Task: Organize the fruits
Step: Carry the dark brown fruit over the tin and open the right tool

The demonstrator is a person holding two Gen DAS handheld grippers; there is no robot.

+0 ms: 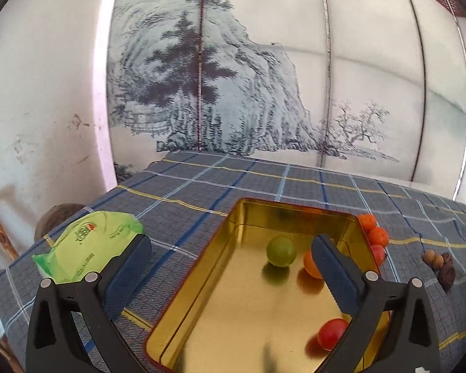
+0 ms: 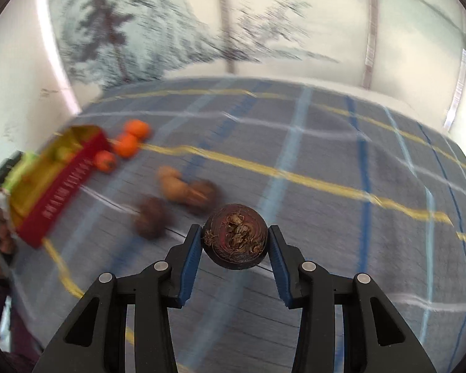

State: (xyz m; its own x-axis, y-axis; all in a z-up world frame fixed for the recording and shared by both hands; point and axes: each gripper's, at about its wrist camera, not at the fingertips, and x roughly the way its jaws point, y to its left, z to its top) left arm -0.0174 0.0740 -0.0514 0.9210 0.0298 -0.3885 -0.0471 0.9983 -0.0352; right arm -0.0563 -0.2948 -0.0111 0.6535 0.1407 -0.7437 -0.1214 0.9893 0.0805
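Right gripper clamped on dark round fruit; left gripper spread wide, empty, over gold tin. Carry level, lower inside before releasing.

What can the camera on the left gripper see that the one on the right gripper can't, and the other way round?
Only the left wrist view shows the tin's inside: a green fruit, an orange fruit and a red fruit, framed by the open left gripper.

Only the right wrist view shows the right gripper shut on a dark brown round fruit.

Both show the gold tin, the orange fruits beside it and the plaid tablecloth.
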